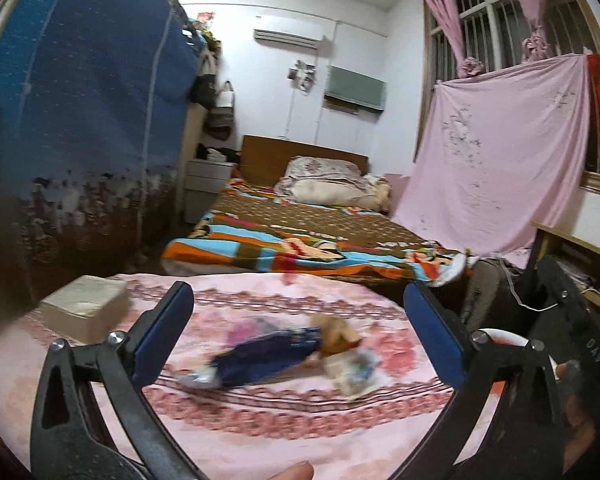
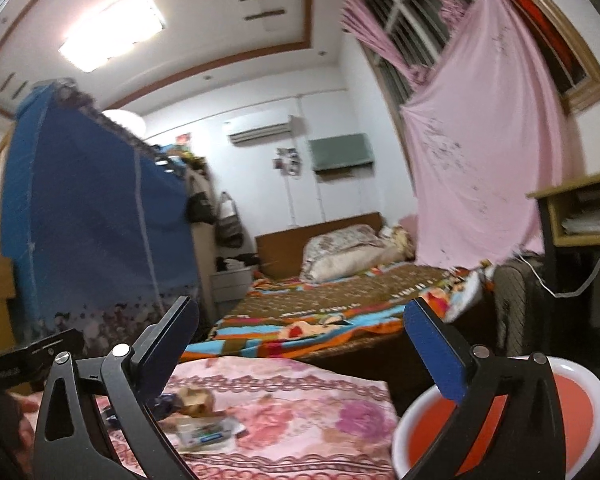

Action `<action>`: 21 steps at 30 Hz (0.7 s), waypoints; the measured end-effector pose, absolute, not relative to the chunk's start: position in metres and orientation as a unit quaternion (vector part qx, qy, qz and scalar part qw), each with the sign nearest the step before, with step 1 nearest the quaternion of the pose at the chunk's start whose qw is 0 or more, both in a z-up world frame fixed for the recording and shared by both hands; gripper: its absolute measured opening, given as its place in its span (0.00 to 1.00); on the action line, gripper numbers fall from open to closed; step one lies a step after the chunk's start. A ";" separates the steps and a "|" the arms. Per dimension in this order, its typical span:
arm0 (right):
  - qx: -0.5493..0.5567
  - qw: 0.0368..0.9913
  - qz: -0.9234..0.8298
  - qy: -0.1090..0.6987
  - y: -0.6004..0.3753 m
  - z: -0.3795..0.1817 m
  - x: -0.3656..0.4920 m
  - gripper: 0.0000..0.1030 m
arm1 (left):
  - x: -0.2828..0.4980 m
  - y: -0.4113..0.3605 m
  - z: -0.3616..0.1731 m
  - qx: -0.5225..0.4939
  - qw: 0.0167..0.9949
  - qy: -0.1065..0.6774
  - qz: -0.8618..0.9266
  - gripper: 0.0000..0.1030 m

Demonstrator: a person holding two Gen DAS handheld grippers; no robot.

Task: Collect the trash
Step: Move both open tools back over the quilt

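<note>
Left gripper point(image 1: 298, 312) gapes wide, empty, above the dark-blue crumpled wrapper point(image 1: 266, 356) lying on the pink floral cloth point(image 1: 260, 432). Right gripper point(image 2: 300, 328) equally wide, empty, near the red-and-white round basin point(image 2: 576, 400).

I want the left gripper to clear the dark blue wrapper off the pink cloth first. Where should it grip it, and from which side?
Probably the blue wrapper at its middle, coming from above with the fingers across its narrow width. It lies flat and long, running left to right on the pink cloth, with other scraps crowding its right end, so the middle seems clearest. The picture is blurred, so its exact edges are uncertain.
</note>
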State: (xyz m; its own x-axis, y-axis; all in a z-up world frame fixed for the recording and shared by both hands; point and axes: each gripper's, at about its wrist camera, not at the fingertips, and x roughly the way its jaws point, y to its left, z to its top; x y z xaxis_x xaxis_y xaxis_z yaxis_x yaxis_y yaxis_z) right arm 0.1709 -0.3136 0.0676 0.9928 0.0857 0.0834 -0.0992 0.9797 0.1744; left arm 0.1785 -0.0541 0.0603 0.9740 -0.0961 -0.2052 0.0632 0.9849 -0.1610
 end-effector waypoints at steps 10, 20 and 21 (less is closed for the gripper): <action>-0.003 0.993 0.115 -0.001 -0.251 0.062 0.185 1.00 | 0.172 -0.015 0.051 -0.073 0.992 0.106 -0.005 0.89; -0.014 0.978 0.118 0.171 -0.238 0.044 0.247 1.00 | 0.214 0.000 0.029 -0.086 0.973 0.214 -0.032 0.87; -0.011 0.976 0.119 0.183 -0.238 0.042 0.251 1.00 | 0.221 0.000 0.026 -0.091 0.968 0.229 -0.039 0.86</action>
State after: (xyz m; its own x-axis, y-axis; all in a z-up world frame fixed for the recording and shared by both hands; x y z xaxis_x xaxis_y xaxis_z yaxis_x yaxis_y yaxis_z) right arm 0.2515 -0.2384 0.0420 0.9051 0.2278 -0.3589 -0.2356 0.9716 0.0227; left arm 0.2215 0.0001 0.0262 0.8919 -0.1164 -0.4370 0.0333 0.9806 -0.1933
